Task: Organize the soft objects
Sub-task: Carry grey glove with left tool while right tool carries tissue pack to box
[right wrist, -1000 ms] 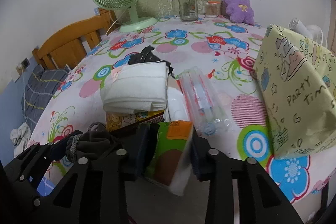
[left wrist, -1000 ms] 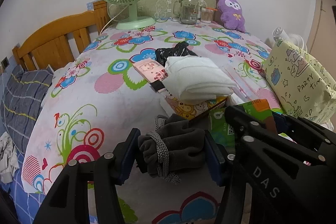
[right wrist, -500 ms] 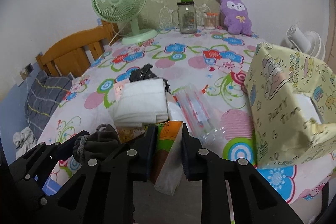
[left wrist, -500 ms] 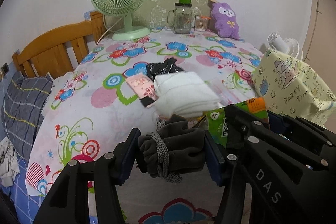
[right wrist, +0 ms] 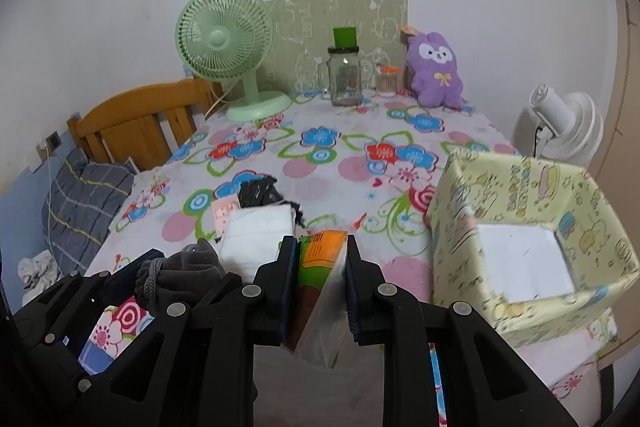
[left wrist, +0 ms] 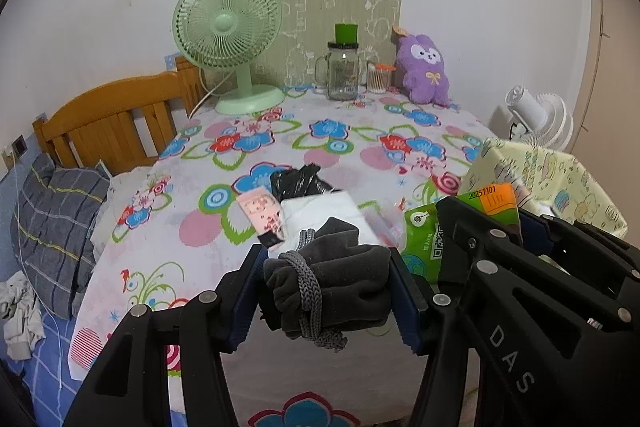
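Note:
My left gripper [left wrist: 326,291] is shut on a dark grey drawstring pouch [left wrist: 332,283] and holds it above the table's near edge; the pouch also shows in the right wrist view [right wrist: 176,275]. My right gripper [right wrist: 320,287] is shut on a green and orange tissue pack [right wrist: 320,279], also seen in the left wrist view [left wrist: 460,219]. A yellow patterned box [right wrist: 532,235] stands open at the right, a white bottom inside. A folded white towel [right wrist: 258,235], a black bag [right wrist: 258,191] and a pink packet [left wrist: 260,215] lie mid-table. A purple plush [right wrist: 436,71] sits at the back.
A flowered cloth covers the table [right wrist: 328,147]. A green fan [right wrist: 228,47], a glass jar [right wrist: 346,75] and a small container [right wrist: 387,81] stand at the back. A wooden headboard [right wrist: 140,123] and grey pillow [right wrist: 84,203] are left. A white fan [right wrist: 564,127] is right.
Both grippers have risen and pulled back from the table with their loads. The right gripper has closed tighter on the tissue pack. The yellow box's open top has come into view.

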Demonstrator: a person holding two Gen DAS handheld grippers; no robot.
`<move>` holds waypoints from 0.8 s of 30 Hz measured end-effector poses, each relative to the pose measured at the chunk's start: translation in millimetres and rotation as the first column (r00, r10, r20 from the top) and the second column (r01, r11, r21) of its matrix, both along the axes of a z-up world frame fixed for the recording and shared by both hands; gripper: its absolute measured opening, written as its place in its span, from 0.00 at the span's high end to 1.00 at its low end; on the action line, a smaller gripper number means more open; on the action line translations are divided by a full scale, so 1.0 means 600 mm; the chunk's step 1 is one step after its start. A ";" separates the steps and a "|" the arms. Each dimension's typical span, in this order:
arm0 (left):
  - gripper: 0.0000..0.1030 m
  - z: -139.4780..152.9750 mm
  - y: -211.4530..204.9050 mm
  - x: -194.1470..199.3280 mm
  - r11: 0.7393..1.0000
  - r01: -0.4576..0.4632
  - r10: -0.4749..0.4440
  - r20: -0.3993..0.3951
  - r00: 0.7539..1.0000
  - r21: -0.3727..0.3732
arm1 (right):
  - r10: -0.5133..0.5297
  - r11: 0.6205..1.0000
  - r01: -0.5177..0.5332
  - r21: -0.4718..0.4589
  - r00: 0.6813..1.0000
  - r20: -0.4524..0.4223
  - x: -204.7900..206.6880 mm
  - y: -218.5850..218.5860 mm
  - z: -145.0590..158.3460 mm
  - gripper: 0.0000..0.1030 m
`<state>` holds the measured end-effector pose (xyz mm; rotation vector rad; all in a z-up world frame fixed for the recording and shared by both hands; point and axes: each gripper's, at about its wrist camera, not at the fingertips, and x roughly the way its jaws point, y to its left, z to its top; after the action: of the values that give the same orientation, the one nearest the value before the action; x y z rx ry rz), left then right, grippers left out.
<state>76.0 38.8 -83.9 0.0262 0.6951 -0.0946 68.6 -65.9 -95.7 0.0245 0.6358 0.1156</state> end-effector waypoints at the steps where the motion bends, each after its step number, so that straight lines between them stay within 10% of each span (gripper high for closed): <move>1: 0.42 0.004 -0.002 0.000 1.000 -0.001 0.001 0.003 1.000 0.000 | 0.000 1.000 0.000 -0.003 1.000 0.004 0.000 -0.002 0.006 0.76; 24: 0.42 0.089 -0.085 0.001 1.000 -0.009 0.009 0.106 0.994 0.004 | 0.015 1.000 -0.015 -0.010 0.997 0.071 0.004 -0.085 0.099 0.76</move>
<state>76.7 -12.5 -30.6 0.0322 0.5892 -0.0826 70.8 -117.1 -36.2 0.0067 0.5653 0.1276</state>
